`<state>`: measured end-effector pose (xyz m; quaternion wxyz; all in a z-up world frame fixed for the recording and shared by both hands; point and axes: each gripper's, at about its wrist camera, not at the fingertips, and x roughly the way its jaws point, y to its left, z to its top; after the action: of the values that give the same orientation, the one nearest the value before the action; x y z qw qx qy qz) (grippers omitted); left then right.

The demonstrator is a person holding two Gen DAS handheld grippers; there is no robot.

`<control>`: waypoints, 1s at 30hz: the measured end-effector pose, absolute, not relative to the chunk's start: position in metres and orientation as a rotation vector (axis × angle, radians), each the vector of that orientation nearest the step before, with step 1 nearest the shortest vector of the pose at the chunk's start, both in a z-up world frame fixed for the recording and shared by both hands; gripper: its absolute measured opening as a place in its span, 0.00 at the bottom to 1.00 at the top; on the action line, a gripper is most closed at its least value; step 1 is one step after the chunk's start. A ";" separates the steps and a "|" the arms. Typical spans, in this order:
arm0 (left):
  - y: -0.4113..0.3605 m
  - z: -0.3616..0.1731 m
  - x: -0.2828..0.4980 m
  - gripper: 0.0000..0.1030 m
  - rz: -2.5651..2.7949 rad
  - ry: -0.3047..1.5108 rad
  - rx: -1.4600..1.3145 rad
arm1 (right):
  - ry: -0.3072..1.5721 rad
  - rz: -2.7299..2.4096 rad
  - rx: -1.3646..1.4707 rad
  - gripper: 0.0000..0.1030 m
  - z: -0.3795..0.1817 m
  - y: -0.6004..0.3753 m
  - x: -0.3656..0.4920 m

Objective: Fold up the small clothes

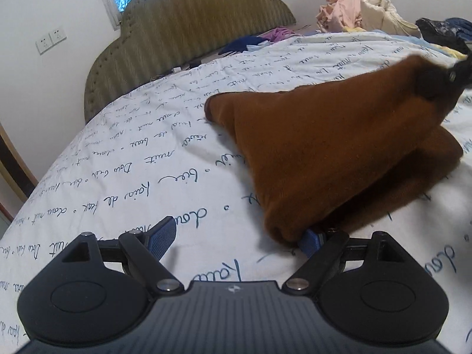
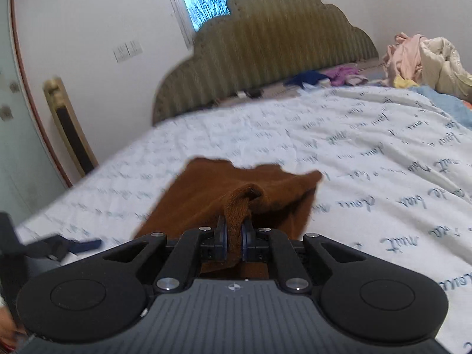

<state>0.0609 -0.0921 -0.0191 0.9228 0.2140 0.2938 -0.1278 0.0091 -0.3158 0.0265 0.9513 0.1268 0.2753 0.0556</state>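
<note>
Our right gripper (image 2: 234, 236), at the lower middle of its view, is clamped on a bunched fold of one brown garment (image 2: 236, 188). The cloth hangs from it and spreads away toward the middle of the frame, onto the bed (image 2: 368, 153).

Our left gripper (image 1: 239, 239) has its jaws wide apart and holds nothing. Its left finger (image 1: 162, 234) is clear over the sheet. Its right finger (image 1: 309, 240) is partly hidden under the garment's near corner; whether it touches the cloth we cannot tell.

In the left view the garment (image 1: 324, 147) lies ahead and to the right, rising as a tent from that near corner toward the upper right of the frame, where the other gripper lifts it. We judge the left gripper nearer to the low corner, the likely next grasp.

We count two grippers and one brown garment. A heap of other clothes (image 1: 362, 11) sits at the upper right, well apart.
</note>
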 end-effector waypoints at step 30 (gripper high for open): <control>-0.131 -0.007 0.079 0.82 -0.440 0.669 0.305 | 0.628 -0.070 0.139 0.46 0.008 -0.333 0.081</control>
<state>0.0795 -0.1309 -0.0071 0.9095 0.1477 0.3245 -0.2136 0.0808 -0.3326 0.0083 0.9481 0.0683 0.3086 -0.0345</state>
